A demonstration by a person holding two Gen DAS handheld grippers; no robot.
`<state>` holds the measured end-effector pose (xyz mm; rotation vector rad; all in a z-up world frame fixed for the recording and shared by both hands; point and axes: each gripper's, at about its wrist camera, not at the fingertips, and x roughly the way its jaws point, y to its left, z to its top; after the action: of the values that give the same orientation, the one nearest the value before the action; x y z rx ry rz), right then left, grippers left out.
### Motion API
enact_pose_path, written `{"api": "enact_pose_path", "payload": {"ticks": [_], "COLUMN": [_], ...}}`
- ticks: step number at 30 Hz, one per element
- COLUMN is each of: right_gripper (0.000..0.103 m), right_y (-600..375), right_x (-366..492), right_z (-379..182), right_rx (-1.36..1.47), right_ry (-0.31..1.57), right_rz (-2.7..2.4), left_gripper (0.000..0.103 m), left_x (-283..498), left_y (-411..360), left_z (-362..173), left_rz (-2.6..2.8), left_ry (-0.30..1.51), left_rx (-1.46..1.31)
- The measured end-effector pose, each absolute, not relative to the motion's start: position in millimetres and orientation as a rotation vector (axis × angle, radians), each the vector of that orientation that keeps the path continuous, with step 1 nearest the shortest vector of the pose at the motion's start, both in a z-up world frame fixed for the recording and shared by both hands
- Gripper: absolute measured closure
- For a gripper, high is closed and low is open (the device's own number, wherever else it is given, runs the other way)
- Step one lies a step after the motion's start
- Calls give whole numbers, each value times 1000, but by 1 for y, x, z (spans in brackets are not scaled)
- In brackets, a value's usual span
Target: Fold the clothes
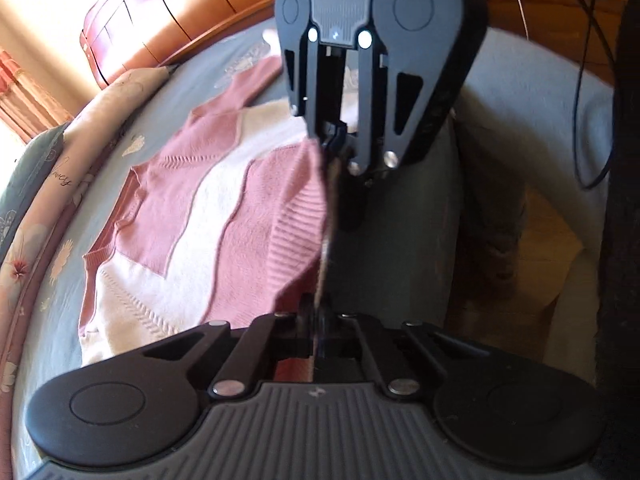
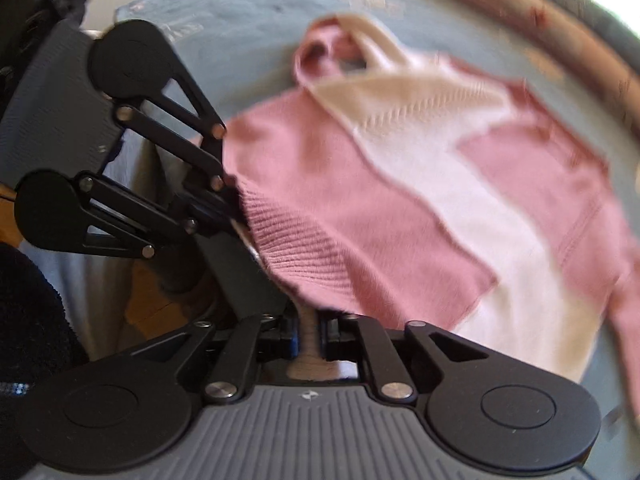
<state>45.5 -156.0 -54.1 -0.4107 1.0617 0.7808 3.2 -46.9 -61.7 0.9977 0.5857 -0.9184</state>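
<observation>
Right wrist view: blurred sweater (image 2: 400, 200), hem hidden inside both grippers' pinch.

The left tool (image 1: 318, 332) is clamped on the ribbed hem of a pink and white sweater (image 1: 208, 216), which lies spread across a blue bedsheet (image 1: 520, 80). The right tool (image 1: 336, 140) faces it from above, pinching the same hem further along. A floral quilt (image 1: 36, 216) lies beside a wooden dresser (image 1: 160, 12).
</observation>
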Motion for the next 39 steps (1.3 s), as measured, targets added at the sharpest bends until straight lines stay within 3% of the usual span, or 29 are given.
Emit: {"api": "enact_pose_path", "payload": {"ticks": [3,6,10,16,19,22,30,39], "right_gripper": [85,83,73,71,69,69,69,65], "right_y": [-158,-171,-197,-234,-252,-282,-325,-347], "right_x": [41,33,29,32,34,41,34,26], "right_z": [-69,-58,-26,0,-13,-32,-69,-101], "right_rx": [-392,-404,-398,-407,-347,-212,124,411], "right_ry": [1130,1109,1038,986,1011,1038,1037,988], "right_rz": [765,728,661,504,407,280,170,124], "left_gripper": [103,96,92,91,88,76,75,66], "left_x": [-3,-14,-22,-2,17,46,73,56], "left_y": [-49,-46,-33,-21,-17,-12,5,-29], "left_z": [-78,-83,-63,-22,-11,-15,-26,-25], "left_rz": [-924,-947,-944,-799,-667,-579,-462,-531], "left_ry": [640,657,637,571,585,665,838,806], "left_rx": [1034,1077,1076,1003,899,778,546,546]}}
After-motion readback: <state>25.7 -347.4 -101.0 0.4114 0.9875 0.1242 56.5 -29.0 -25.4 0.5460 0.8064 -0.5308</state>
